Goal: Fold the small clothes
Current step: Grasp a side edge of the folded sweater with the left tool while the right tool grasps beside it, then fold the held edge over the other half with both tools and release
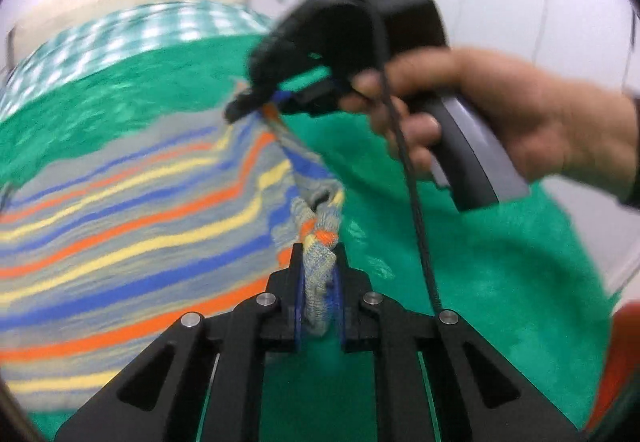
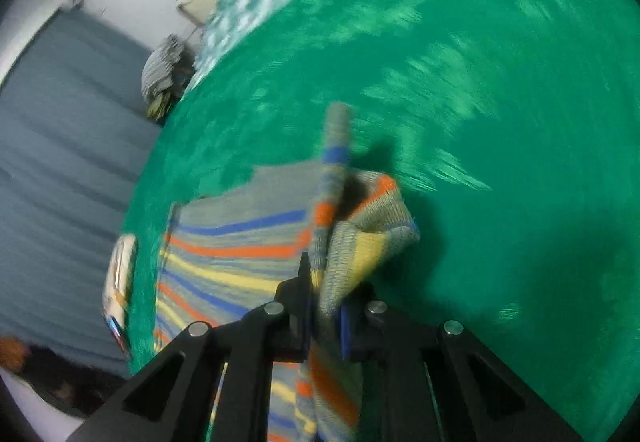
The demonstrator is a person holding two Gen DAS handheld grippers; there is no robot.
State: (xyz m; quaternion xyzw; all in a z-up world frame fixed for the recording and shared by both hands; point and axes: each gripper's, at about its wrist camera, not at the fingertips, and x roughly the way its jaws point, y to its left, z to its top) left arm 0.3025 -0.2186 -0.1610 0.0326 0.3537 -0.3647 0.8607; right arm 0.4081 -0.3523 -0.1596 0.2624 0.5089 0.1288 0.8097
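Note:
A striped knitted garment [image 1: 132,226], grey with blue, orange and yellow bands, lies on a green cloth [image 1: 500,302]. My left gripper [image 1: 319,262] is shut on a bunched edge of it. My right gripper [image 1: 256,103], held by a hand, pinches the same edge farther away, so the edge is lifted between the two. In the right wrist view my right gripper [image 2: 326,290] is shut on a folded corner of the garment [image 2: 240,246], which hangs over the green cloth [image 2: 500,121]. Both views are motion blurred.
A teal checked cloth [image 1: 132,29] lies beyond the green one. A grey striped bundle [image 2: 166,71] sits at the cloth's far edge, and a flat card-like item [image 2: 120,274] lies at its left edge. A blue-grey surface [image 2: 60,161] lies beyond.

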